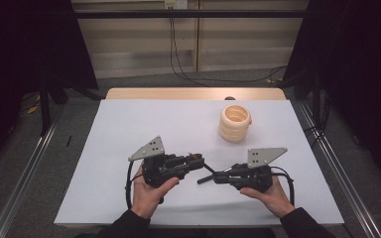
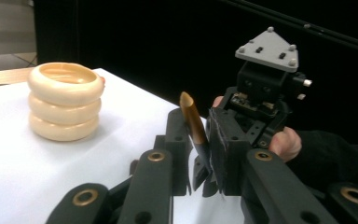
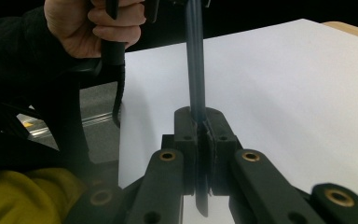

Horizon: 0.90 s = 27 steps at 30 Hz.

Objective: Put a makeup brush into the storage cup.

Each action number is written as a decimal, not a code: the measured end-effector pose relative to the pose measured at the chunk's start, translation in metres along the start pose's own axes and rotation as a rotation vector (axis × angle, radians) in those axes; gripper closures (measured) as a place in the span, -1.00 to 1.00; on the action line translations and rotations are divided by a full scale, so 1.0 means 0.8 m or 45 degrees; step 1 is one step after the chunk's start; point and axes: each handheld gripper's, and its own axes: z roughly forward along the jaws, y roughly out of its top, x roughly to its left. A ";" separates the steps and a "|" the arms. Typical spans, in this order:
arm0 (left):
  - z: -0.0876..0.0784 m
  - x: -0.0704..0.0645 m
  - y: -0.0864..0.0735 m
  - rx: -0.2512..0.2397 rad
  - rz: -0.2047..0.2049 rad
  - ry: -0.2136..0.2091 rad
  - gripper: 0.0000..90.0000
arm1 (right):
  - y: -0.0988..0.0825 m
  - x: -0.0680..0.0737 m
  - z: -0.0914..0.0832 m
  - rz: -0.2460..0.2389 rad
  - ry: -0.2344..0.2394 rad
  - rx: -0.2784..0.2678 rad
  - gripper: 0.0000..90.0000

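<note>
Between the two hands, low over the white table (image 1: 129, 129), a slim brush (image 2: 193, 123) is held at both ends: the left gripper (image 2: 200, 179) has its jaws pinched on the dark ferrule just below the amber bristle tip, and the right gripper (image 3: 200, 140) is clamped tight on the thin dark handle, which runs away from its jaws toward the person's other hand (image 3: 93, 23). From the high view the left gripper (image 1: 198, 161) and right gripper (image 1: 208, 177) nearly meet tip to tip, with the brush spanning the short gap. It looks light and stiff along the handle, but smooth and narrow, so it could twist or slide in flat pads; the bristles are soft and would splay if squeezed, so the ferrule and mid-handle seem the safe places to grip. Well apart, toward the far right of the table, stands a cream ribbed holder (image 1: 235, 123), open at the top, probably light enough to tip. The brush's full length is hard to judge: its middle is hidden by the jaws, and the handle end is cut off below the right gripper's pads.
</note>
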 end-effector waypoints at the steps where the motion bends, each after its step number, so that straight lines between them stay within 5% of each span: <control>1: 0.001 0.000 0.000 -0.011 -0.017 -0.012 0.78 | 0.000 0.000 0.001 -0.006 -0.004 0.007 0.89; 15: 0.001 -0.010 0.007 -0.014 -0.003 -0.035 0.87 | -0.002 0.000 0.005 0.032 0.042 -0.018 0.80; 27: -0.003 -0.003 0.004 0.002 -0.004 0.012 0.87 | 0.000 0.001 0.003 0.055 0.002 -0.022 0.00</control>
